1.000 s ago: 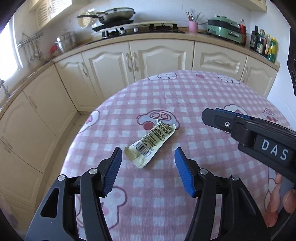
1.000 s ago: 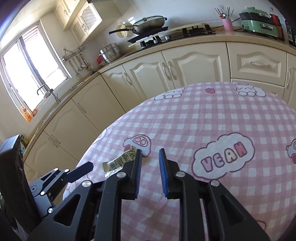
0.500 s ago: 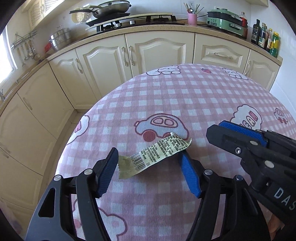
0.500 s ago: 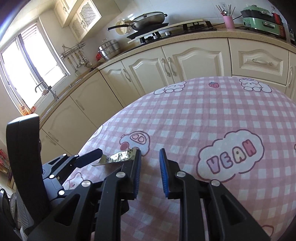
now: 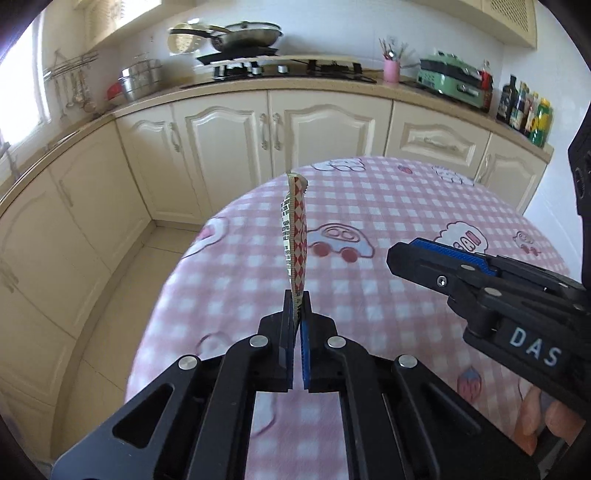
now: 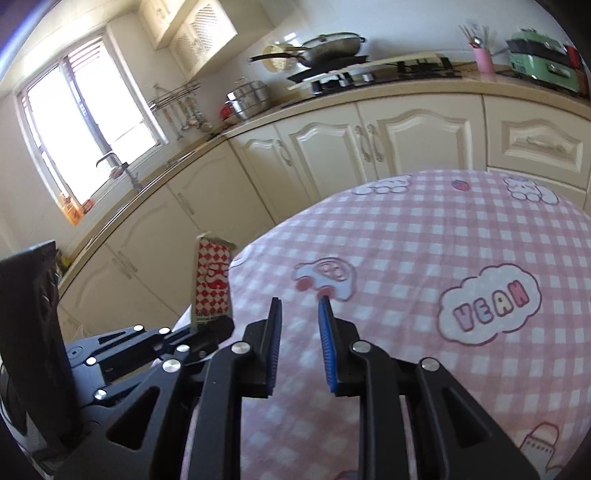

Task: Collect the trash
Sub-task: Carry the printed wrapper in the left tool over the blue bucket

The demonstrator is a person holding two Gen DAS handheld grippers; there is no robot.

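The left claw point(image 5: 296, 295) is clamped on a red-checked wrapper point(image 5: 295, 236) — held upright, pointing toward 12 o'clock above the pink gingham tabletop point(image 5: 406, 206) — while the right claw point(image 6: 300, 301), at 3 o'clock, stands slightly apart, holding nothing.

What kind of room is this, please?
Most likely a home kitchen: a gas hob with a frying pan, cream cabinets, and a round table under a pink checked cloth.
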